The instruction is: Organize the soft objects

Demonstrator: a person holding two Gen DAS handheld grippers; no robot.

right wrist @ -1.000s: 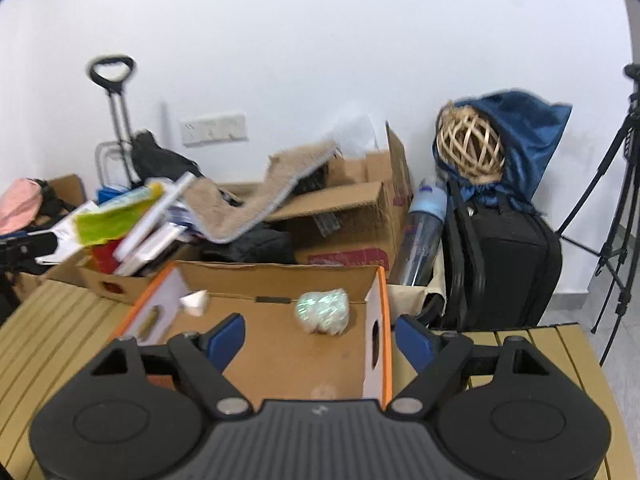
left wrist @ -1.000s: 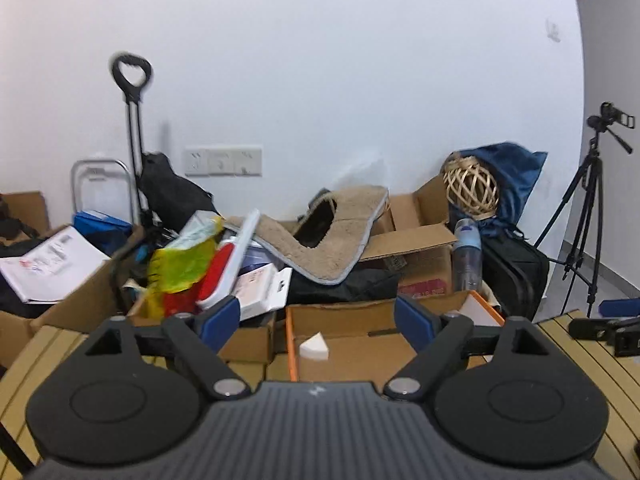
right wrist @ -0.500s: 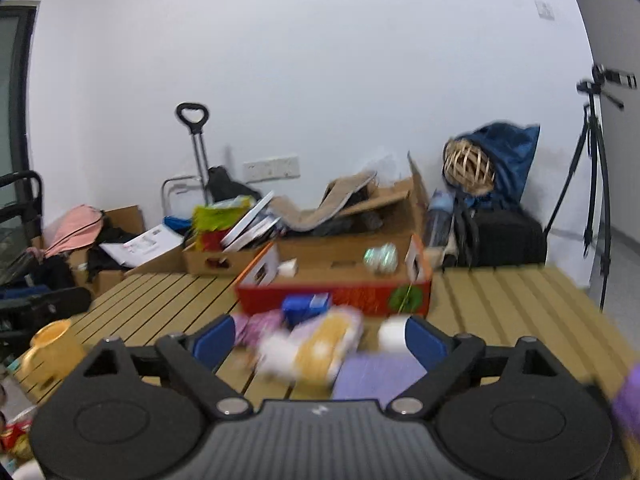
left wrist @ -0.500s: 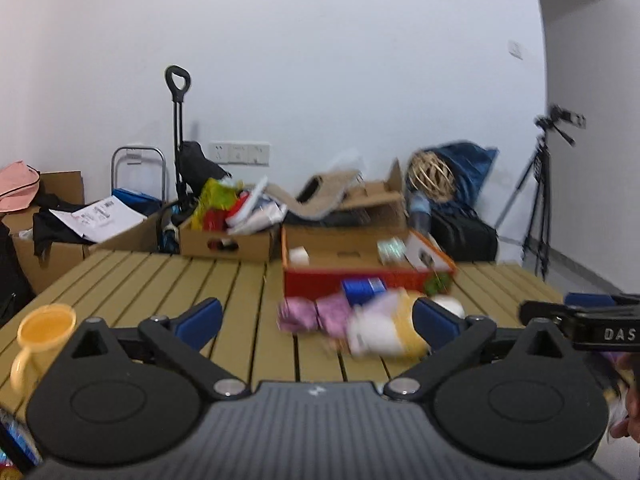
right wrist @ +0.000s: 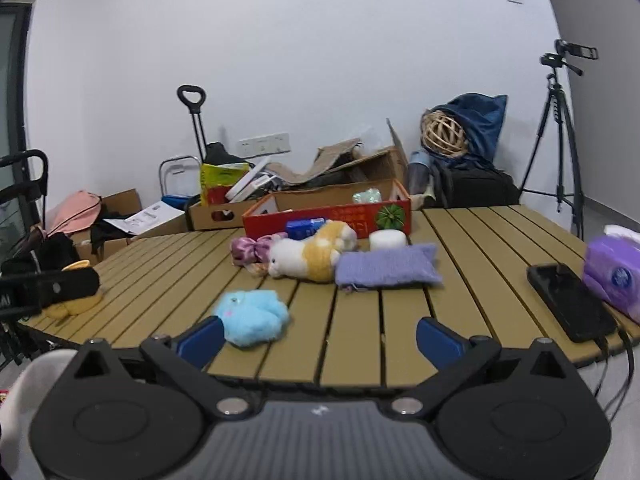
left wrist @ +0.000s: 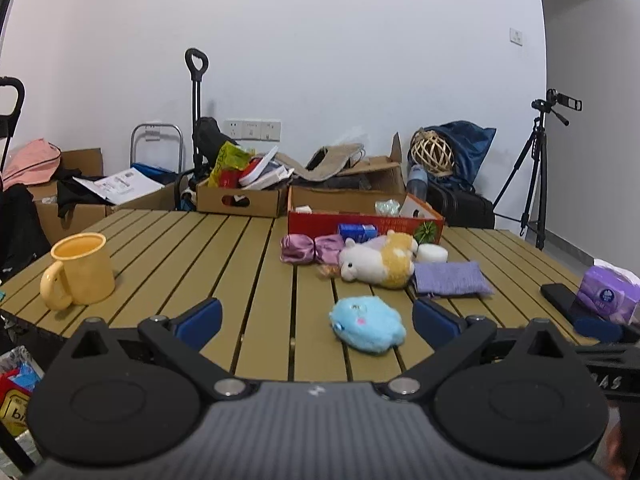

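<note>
The left gripper (left wrist: 316,318) stands spread wide, empty; the right gripper (right wrist: 320,336) is opening, nothing between its jaws; a fluffy light-blue plush toy (left wrist: 367,324) lies on the slatted wooden table (left wrist: 200,248), near a white-and-yellow stuffed animal (left wrist: 378,263); behind stands a red cardboard box (left wrist: 362,222)

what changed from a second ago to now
Both tongs pulled back from over the red box to the near edge of the table. The left tongs opened wider; the right tongs are opening too. Neither holds anything. The white-and-yellow plush, blue plush and purple cloth now show, lying untouched. The box's contents stayed put.
</note>
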